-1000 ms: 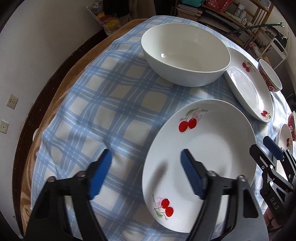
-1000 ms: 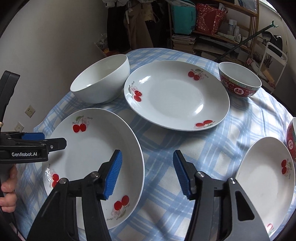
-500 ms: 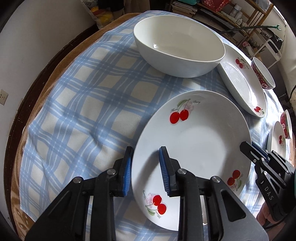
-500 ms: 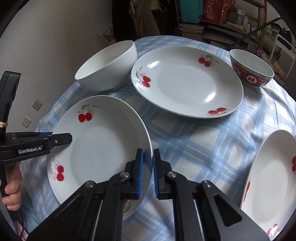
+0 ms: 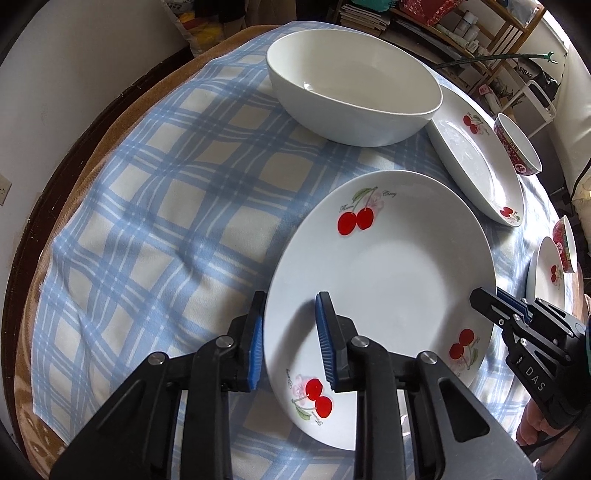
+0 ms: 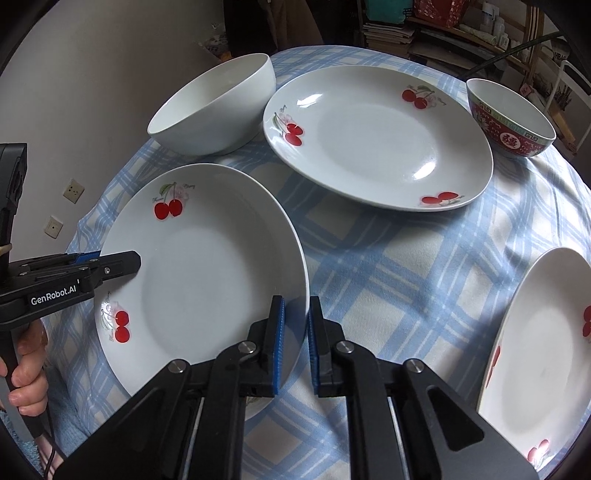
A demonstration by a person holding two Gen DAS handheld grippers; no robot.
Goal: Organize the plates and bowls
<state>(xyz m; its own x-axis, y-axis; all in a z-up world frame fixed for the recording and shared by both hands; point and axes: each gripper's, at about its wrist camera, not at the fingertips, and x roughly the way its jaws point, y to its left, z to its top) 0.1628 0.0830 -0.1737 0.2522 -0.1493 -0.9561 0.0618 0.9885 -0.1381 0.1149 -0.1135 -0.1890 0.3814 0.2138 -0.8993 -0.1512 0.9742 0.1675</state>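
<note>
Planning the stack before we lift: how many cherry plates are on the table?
3: near plate between both grippers, a far plate beside the white bowl, and a third plate at right. More could sit outside view.

Lay spread over the round table [image 5: 22, 236]: a blue-and-cream checked tablecloth [image 5: 155, 221] atop a brown cloth [image 5: 110, 136]. Stood behind: wooden shelves [image 5: 491, 40] stacked with books [image 6: 388, 31] and jars. Were set into the white wall: two sockets [image 6: 72, 190].
</note>
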